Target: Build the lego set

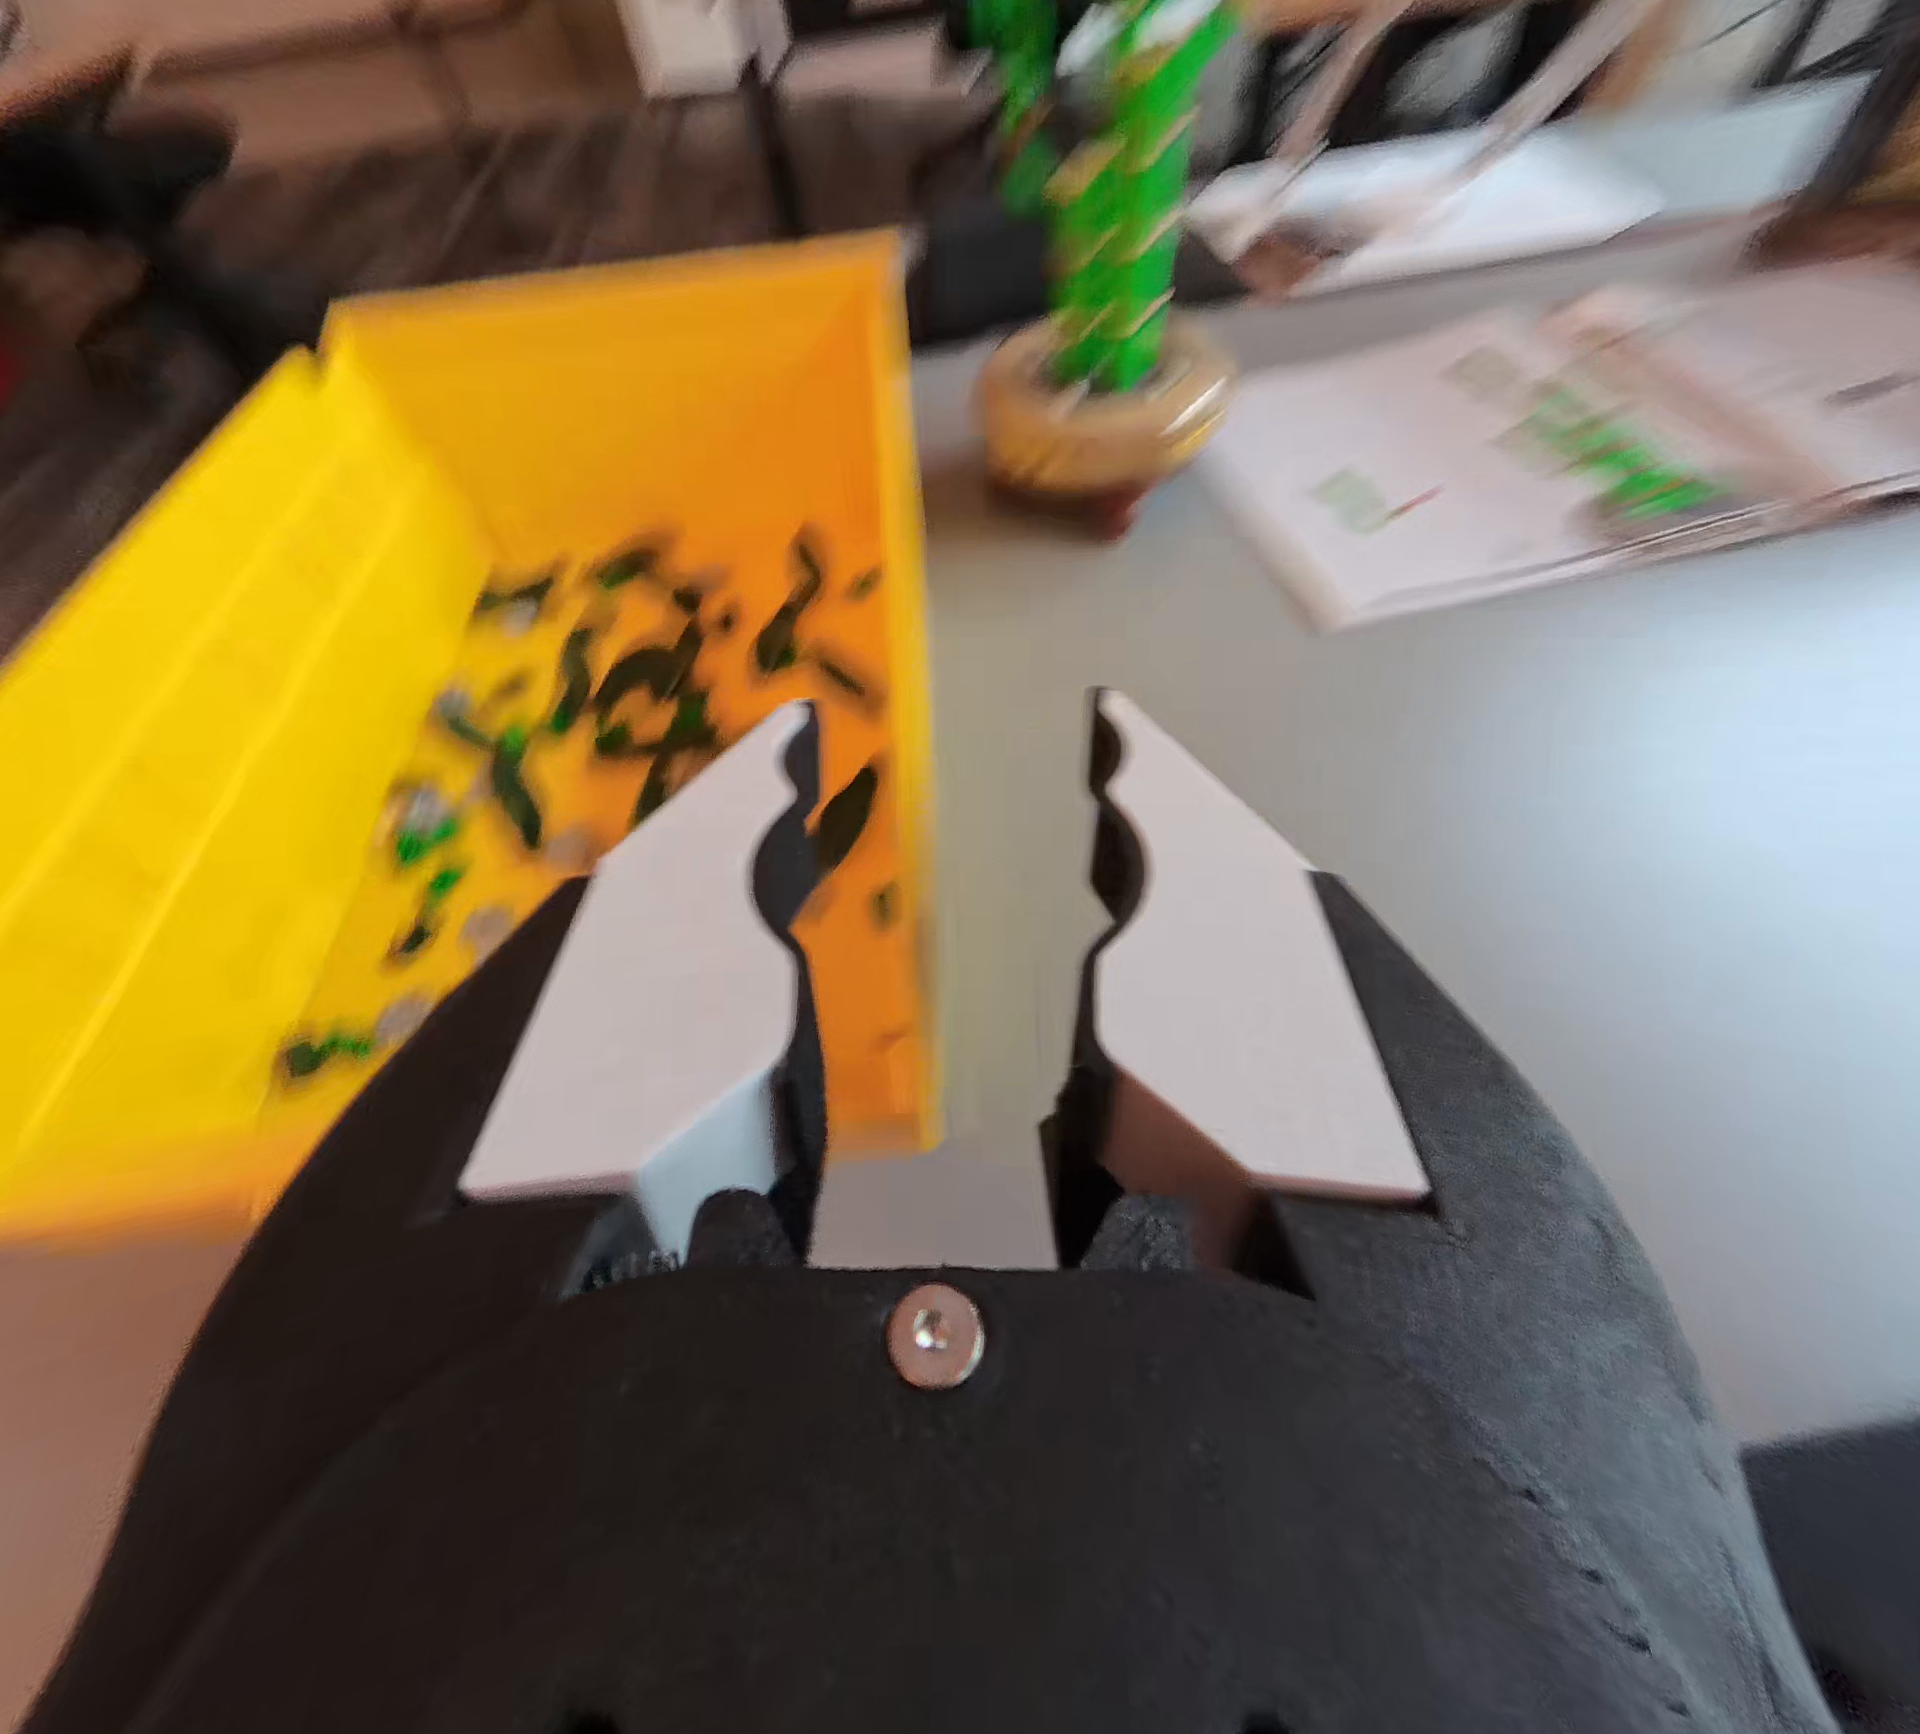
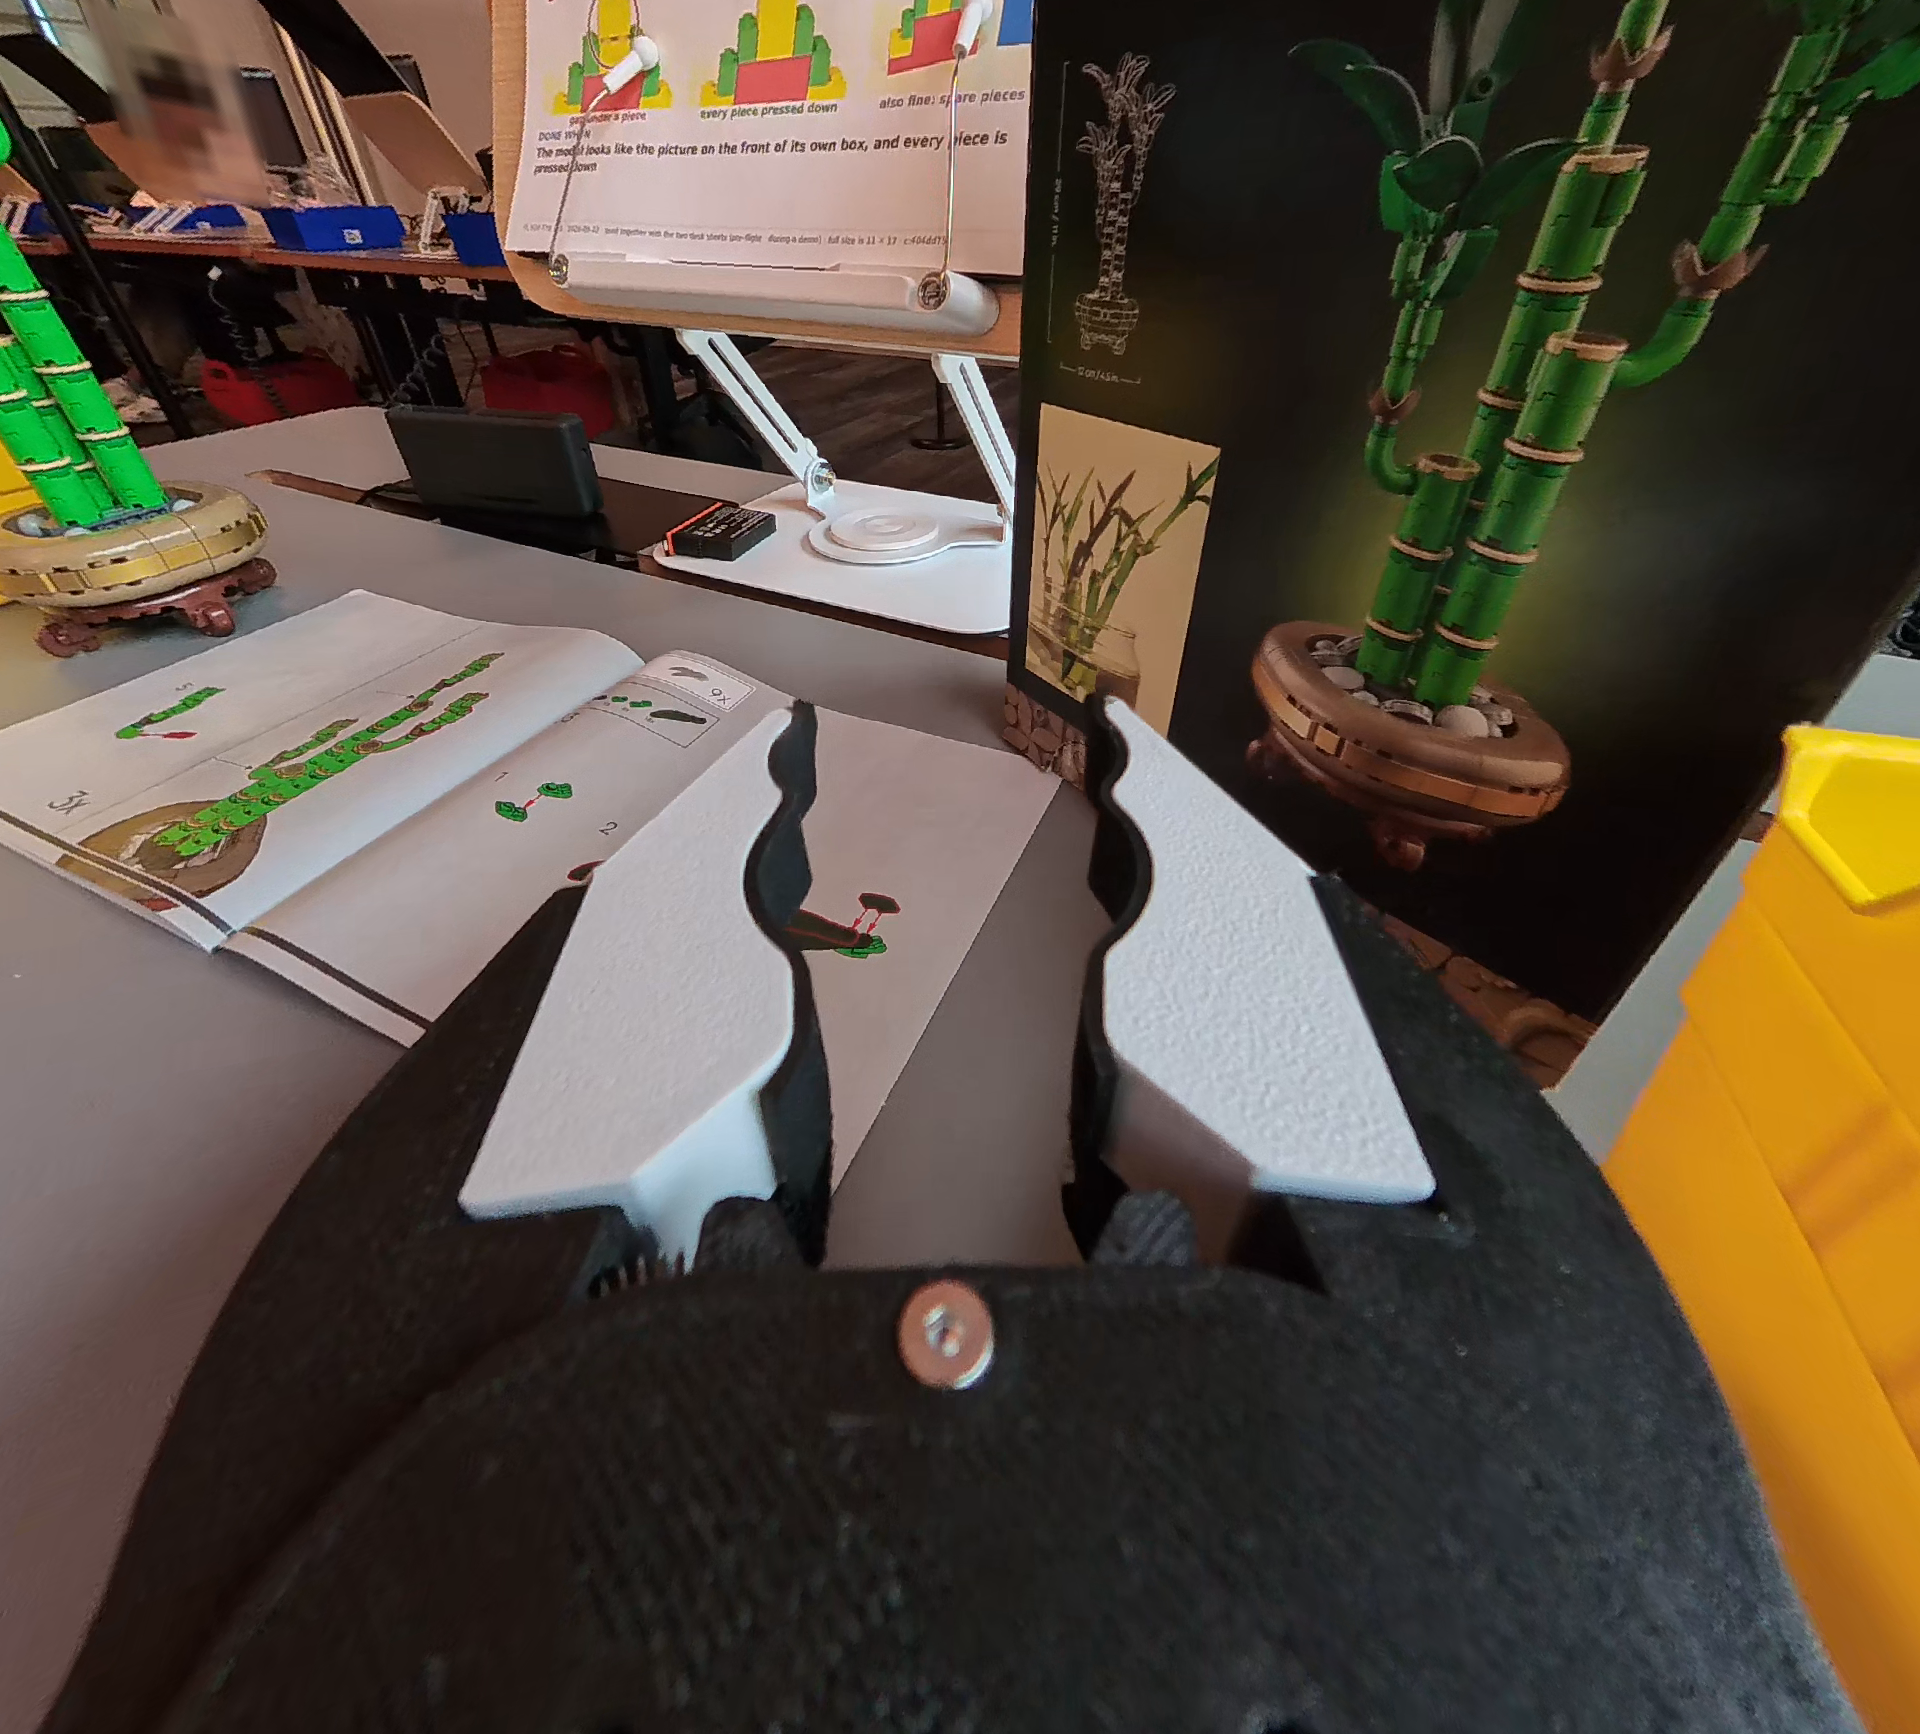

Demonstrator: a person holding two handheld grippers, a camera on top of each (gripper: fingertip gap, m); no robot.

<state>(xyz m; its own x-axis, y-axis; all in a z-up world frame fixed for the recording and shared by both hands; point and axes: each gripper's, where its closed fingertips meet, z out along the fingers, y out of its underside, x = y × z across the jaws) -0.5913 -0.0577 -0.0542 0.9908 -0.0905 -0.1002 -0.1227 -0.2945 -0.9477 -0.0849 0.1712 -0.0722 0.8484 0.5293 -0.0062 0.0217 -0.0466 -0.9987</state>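
The left wrist view is motion-blurred. A yellow bin point(image 1: 260, 697) holds several loose dark green and grey lego pieces point(image 1: 644, 697). My left gripper point(image 1: 951, 713) is open and empty, hovering over the bin's right wall. The partly built green bamboo model point(image 1: 1117, 188) stands in a gold pot point(image 1: 1101, 427) behind the bin; it also shows at the left of the right wrist view point(image 2: 73, 437). The open instruction booklet point(image 2: 364, 801) lies on the grey table point(image 2: 156, 1113). My right gripper point(image 2: 951, 713) is open and empty above the booklet's right page.
The set's box point(image 2: 1455, 334) stands upright at the right, just past my right fingertips. A second yellow bin point(image 2: 1808, 1113) sits at the far right. A white stand point(image 2: 894, 541) holds a printed sheet point(image 2: 769, 22) at the back, beside a black case point(image 2: 494, 463). Spacing between my two grippers at the tips: around 55 centimetres. My left gripper is the nearer one to the gold pot point(image 1: 1101, 427): about 20 centimetres, against 45 centimetres.
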